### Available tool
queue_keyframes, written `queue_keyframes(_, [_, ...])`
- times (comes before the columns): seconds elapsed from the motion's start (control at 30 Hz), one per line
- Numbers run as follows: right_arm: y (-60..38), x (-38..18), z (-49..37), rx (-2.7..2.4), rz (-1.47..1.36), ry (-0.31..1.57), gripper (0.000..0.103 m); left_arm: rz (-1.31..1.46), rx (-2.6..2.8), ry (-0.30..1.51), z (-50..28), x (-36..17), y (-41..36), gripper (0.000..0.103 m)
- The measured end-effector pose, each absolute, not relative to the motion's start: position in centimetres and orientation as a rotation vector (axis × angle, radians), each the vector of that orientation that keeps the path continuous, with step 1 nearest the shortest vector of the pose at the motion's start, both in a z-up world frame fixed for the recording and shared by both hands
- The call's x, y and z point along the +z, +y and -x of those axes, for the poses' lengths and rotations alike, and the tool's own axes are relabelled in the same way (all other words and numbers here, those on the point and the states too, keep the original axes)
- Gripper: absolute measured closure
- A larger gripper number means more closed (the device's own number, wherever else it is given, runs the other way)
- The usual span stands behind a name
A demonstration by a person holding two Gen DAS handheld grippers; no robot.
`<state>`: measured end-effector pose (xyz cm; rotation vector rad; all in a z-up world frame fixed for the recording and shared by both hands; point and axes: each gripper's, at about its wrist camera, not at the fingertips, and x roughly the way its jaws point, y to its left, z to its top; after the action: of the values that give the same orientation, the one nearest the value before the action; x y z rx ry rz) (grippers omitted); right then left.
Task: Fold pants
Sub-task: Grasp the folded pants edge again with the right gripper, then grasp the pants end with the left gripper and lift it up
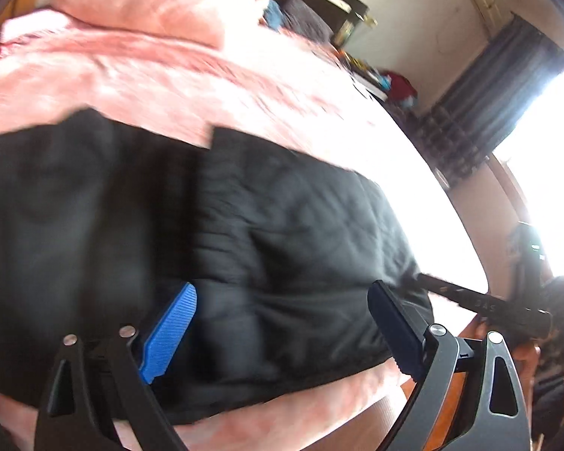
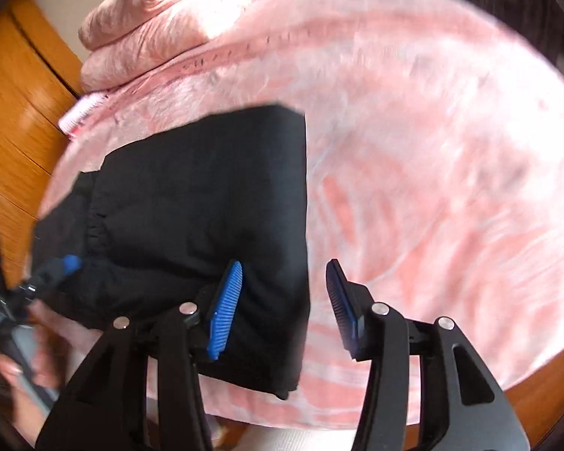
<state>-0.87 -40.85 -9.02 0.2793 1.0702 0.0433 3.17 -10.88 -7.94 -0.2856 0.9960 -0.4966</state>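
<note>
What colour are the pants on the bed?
Black pants, clearest in the right wrist view.

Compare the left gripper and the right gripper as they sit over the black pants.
The left gripper has dark cloth of the black pants all across its gap; the right gripper straddles their edge, one fingertip over the pants, the other over the pink bedspread. Both are open and empty.

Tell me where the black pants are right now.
The black pants lie folded on the pink bedspread, near the bed's front edge, left of centre in the right wrist view, below the pink pillows.
</note>
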Motion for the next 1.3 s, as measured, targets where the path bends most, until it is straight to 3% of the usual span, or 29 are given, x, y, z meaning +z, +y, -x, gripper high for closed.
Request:
queue_keyframes(0.2, [-33.9,-6.4,0.2,0.276,-0.273,1.022,0.055,0.368,-0.371,1.020,-1.7,-7.9,-4.7,0.010])
queue_keyframes(0.5, [-21.1,-9.9,-3.3,0.400,-0.154,1.130,0.062,0.353,-0.252,1.032,0.1,-7.7,0.0,0.010])
queue_keyframes(0.9, [-20.6,-10.9,-3.5,0.403,-0.204,1.150,0.060,0.452,-0.065,1.009,2.0,-8.6,9.2,0.010])
queue_keyframes(1.3, [-19.2,-11.2,-4.0,0.401,-0.210,1.148,0.060,0.811,0.104,0.995,2.1,-13.7,21.3,0.016])
